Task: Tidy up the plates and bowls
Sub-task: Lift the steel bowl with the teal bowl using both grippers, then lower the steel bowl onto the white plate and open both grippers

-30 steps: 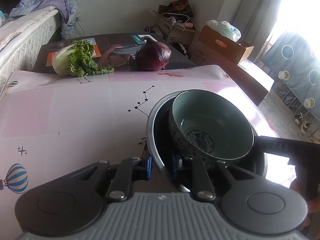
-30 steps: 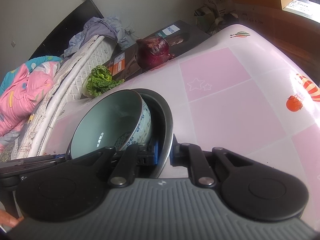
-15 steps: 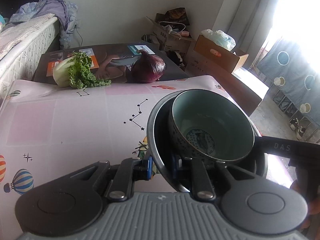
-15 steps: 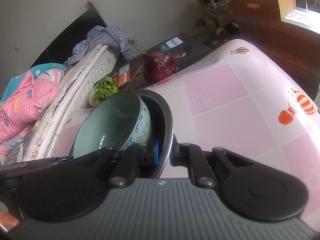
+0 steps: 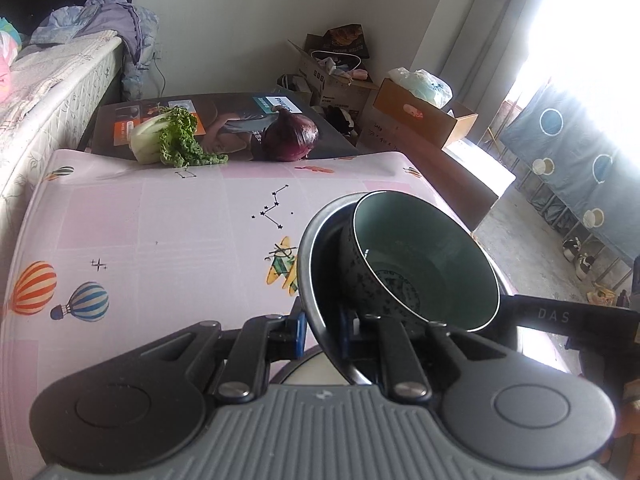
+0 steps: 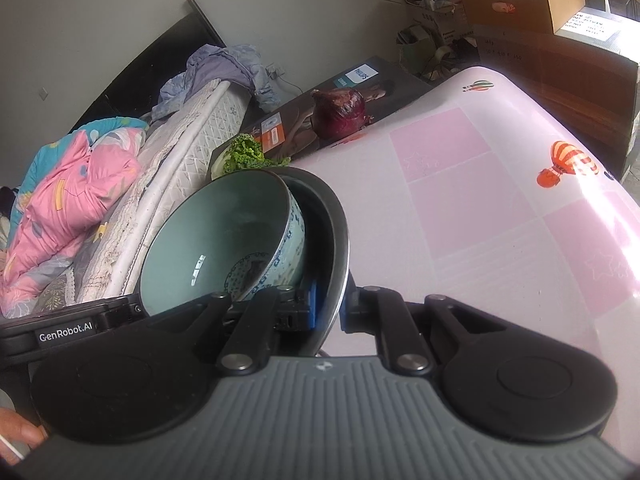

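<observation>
While both grippers pinch the same metal bowl, it hangs above the pink worktop. On one side, the left gripper has its fingers shut tight on the rim. A green bowl sits tilted inside, between the two grippers. On the other side, the right gripper squeezes the far rim. Beyond the fingers lie a lettuce and a red onion.

The left gripper is clamped on the near rim of a metal bowl, which holds a teal ceramic bowl. At the table's far edge lie a leafy cabbage and a red onion.
</observation>
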Demonstrator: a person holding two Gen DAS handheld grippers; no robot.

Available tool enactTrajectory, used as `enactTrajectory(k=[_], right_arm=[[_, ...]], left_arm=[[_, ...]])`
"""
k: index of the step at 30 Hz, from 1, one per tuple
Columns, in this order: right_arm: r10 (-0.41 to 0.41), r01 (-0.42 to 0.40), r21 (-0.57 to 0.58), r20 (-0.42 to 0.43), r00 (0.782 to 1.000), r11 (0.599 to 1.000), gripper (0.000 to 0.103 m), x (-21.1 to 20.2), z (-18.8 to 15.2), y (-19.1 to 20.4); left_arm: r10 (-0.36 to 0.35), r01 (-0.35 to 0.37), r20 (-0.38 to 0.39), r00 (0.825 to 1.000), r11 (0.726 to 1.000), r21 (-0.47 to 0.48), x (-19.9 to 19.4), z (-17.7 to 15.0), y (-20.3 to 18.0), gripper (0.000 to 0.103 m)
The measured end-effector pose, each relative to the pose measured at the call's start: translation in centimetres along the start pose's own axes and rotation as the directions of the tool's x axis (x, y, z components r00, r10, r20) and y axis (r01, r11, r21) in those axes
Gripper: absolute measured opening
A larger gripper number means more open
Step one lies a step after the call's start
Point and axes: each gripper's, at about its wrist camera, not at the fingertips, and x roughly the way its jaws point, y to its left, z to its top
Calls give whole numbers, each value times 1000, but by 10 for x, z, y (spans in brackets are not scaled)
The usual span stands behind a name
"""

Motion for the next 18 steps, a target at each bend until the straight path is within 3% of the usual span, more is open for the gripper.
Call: enactTrajectory(k=[8, 18], right_arm=[[-9, 8, -5, -70, 998, 1000, 10, -28, -62, 9], [-34, 32, -23, -101, 994, 999, 10, -33, -101, 15]], left_arm=[[-2, 0, -55, 998, 999, -36, -22, -49, 7, 15], [15, -19, -92, 996, 999, -40, -25, -81, 12, 17]])
